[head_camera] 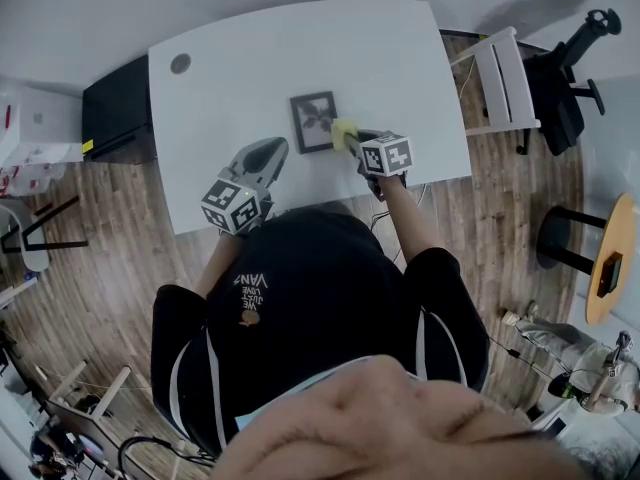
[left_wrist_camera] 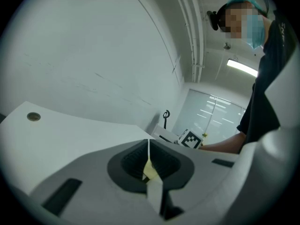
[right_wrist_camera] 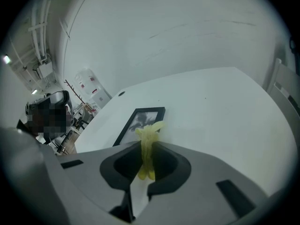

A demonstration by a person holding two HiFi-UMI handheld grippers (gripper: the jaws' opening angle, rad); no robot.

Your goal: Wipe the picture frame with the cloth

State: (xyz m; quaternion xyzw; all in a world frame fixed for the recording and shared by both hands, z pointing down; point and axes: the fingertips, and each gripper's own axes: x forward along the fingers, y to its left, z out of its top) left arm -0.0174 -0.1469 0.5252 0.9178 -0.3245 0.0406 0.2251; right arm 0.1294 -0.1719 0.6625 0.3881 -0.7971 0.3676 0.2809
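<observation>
A black picture frame [head_camera: 313, 121] lies flat near the middle of the white table [head_camera: 250, 58]; in the right gripper view the frame [right_wrist_camera: 140, 122] sits just beyond the jaws. My right gripper [head_camera: 354, 138] is shut on a bunched yellow cloth [head_camera: 344, 132], which is held at the frame's right edge. The cloth [right_wrist_camera: 149, 136] sticks out from between the closed jaws of the right gripper [right_wrist_camera: 149, 143]. My left gripper [head_camera: 272, 152] hangs over the table's near side, left of the frame and apart from it. The left gripper [left_wrist_camera: 148, 143] has its jaws pressed together and holds nothing.
A round cable grommet [head_camera: 180, 63] is set in the table's far left corner. A white chair [head_camera: 500, 78] and a black office chair [head_camera: 560, 83] stand to the right, a black cabinet [head_camera: 115, 113] to the left. A round wooden side table [head_camera: 610, 258] stands further right.
</observation>
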